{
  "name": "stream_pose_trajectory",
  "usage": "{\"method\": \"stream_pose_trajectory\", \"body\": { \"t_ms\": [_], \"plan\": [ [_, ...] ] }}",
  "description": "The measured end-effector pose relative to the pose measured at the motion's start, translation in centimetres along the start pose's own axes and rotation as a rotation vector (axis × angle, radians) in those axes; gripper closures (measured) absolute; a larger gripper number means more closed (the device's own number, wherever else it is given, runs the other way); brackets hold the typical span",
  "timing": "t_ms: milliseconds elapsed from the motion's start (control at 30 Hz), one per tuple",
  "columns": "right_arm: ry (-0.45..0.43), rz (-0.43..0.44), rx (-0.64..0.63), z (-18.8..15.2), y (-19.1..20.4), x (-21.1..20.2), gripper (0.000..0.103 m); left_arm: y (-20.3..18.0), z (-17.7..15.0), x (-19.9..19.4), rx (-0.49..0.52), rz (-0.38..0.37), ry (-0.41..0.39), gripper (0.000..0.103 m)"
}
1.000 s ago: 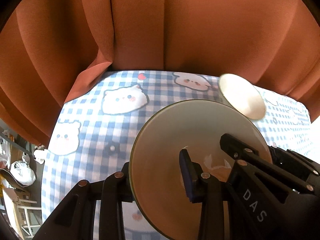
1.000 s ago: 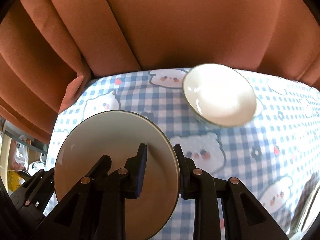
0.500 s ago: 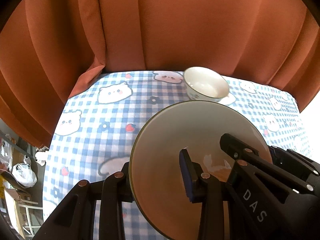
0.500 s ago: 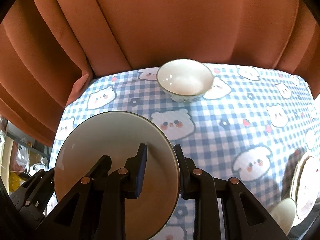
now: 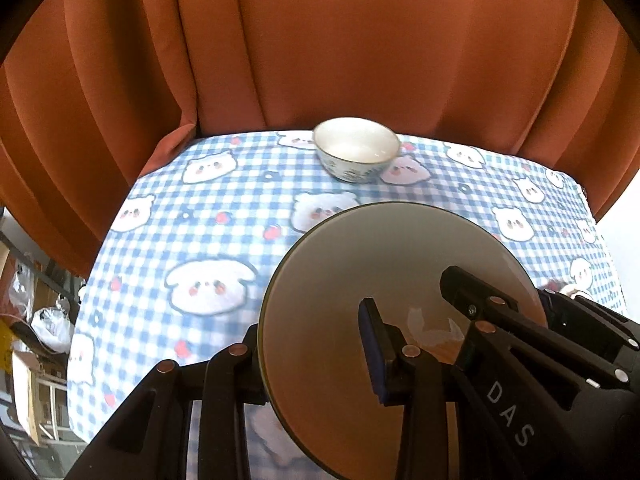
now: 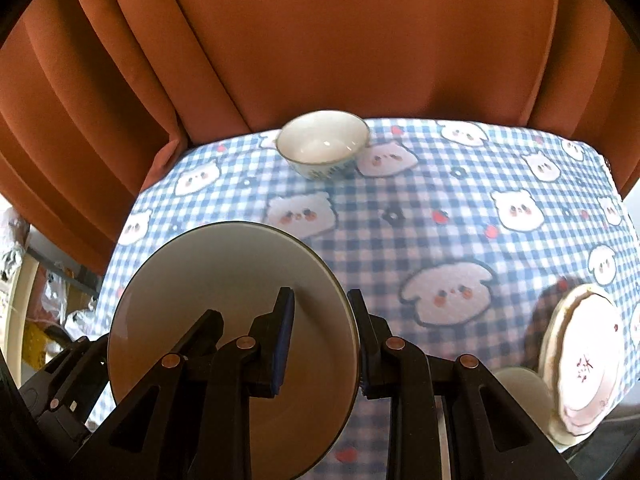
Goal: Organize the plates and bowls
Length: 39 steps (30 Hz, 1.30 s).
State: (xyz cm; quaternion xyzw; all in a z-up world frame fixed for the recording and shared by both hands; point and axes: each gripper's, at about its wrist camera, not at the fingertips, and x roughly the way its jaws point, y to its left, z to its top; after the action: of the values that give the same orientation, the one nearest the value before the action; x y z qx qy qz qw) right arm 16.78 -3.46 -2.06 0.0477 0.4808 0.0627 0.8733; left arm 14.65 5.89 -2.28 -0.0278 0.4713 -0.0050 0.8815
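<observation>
A plain pale plate (image 5: 360, 272) with a dark rim hangs tilted above the blue checked tablecloth (image 5: 192, 216), held from both sides. My left gripper (image 5: 312, 320) is shut on its left rim, one finger behind the plate, the blue pad on its face. In the right wrist view the same plate (image 6: 208, 288) fills the lower left, and my right gripper (image 6: 320, 308) is shut on its right rim. A white bowl (image 5: 356, 152) with a blue pattern outside stands empty at the table's far edge; the right wrist view shows this bowl (image 6: 322, 148) too.
An orange curtain (image 5: 360, 40) hangs close behind the table. At the near right, decorated plates (image 6: 584, 360) lie stacked, with a small pale dish (image 6: 520, 384) beside them. The tablecloth (image 6: 440, 208) ends at the left, with clutter on the floor below.
Both grippers have drawn back from the curtain together, plate still held. The bowl now looks smaller and farther off, and more tablecloth shows, with the decorated plates now in view.
</observation>
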Motion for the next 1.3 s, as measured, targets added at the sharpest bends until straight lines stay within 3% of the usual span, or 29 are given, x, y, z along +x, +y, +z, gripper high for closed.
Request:
{"method": "stream_pose_trajectory", "body": {
  "t_ms": [400,700,900,1300],
  "plan": [
    [0.003,0.010,-0.042,-3.8,-8.2,-3.2,0.073,-7.9,-4.3,-1.3,-0.033,0.006,-0.003,0.068],
    [0.026,-0.020,-0.056,-6.7,-13.4,-3.5,0.073,-13.0,-7.5,-0.1,-0.033,-0.027,0.027,0.068],
    [0.057,-0.039,-0.075,-7.8,-15.4,-2.8,0.073,-14.4,-8.6,0.9,-0.058,-0.030,0.044,0.068],
    [0.124,0.020,-0.101,-8.3,-16.1,-0.3,0.073,-14.3,-9.4,2.7,-0.100,0.031,0.077,0.069]
  ]
}}
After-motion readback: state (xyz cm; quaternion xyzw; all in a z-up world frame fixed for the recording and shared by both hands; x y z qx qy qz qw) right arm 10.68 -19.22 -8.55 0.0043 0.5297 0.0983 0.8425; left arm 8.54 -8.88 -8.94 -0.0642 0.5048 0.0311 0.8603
